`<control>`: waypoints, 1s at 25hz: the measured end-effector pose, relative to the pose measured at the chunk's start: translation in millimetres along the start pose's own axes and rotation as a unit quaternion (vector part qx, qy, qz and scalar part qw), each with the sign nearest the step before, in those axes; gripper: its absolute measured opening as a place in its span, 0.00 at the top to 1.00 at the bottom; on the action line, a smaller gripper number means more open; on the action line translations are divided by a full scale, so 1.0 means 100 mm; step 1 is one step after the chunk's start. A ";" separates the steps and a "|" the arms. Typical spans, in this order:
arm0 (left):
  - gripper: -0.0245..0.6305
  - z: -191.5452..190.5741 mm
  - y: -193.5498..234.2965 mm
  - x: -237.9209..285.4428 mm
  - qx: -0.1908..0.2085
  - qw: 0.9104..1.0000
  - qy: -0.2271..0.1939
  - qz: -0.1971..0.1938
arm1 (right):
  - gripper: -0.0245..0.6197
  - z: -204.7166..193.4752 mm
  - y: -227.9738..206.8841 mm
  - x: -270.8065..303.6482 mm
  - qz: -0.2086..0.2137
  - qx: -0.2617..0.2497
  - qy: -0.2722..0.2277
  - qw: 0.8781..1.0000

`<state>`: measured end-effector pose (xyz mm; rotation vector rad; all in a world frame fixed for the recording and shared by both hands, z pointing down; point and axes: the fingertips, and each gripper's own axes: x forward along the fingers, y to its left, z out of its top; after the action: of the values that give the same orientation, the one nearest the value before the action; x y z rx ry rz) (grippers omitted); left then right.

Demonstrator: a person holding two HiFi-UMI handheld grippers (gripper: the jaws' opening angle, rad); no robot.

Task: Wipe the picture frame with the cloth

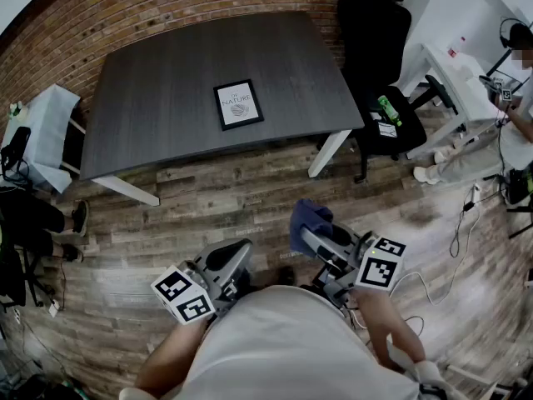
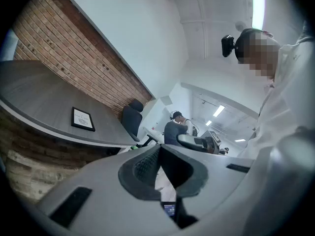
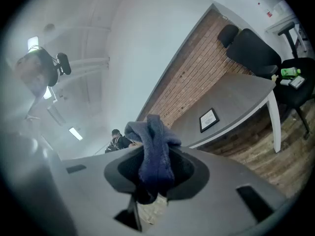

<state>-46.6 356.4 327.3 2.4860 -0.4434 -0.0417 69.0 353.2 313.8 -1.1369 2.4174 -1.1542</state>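
On the worktop (image 1: 158, 107): picture frame (image 1: 238, 104), stiff, likely fragile; hold its rim. Right claw (image 3: 155, 183) pinches limp cloth (image 3: 155, 149); left claw (image 2: 160, 168) pressed together.

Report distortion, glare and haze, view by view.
Head view: fisheye bows the table edges; the picture frame is sharp. Left gripper view: the ceiling light blows out white. Right gripper view: milky haze covers the left half; the cloth is crisp.

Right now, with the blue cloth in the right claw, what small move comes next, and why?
Probably carry the right claw forward toward the table: it is shut on the cloth, but the picture frame lies flat mid-table, well ahead.
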 end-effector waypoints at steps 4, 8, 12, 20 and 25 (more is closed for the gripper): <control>0.95 0.00 0.03 -0.01 0.005 1.000 0.002 0.000 | 0.79 0.01 -0.01 0.03 -0.002 -0.003 -0.004 1.000; 0.95 -0.02 0.03 0.01 0.004 1.000 0.007 0.000 | 0.79 0.00 -0.03 0.02 -0.002 0.003 -0.007 1.000; 0.95 -0.07 0.02 0.01 0.002 1.000 0.013 -0.001 | 0.79 -0.01 -0.03 0.01 -0.001 0.004 -0.008 1.000; 0.95 -0.11 0.03 0.07 -0.012 1.000 0.009 0.008 | 0.78 0.02 -0.12 -0.07 -0.001 0.008 -0.008 1.000; 0.95 -0.21 -0.04 0.21 -0.016 1.000 0.014 0.006 | 0.78 0.01 -0.20 -0.17 0.001 0.011 0.000 1.000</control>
<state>-22.9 364.4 343.1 2.4488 -0.4437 -0.0098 92.5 357.0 326.1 -1.1261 2.3991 -1.1784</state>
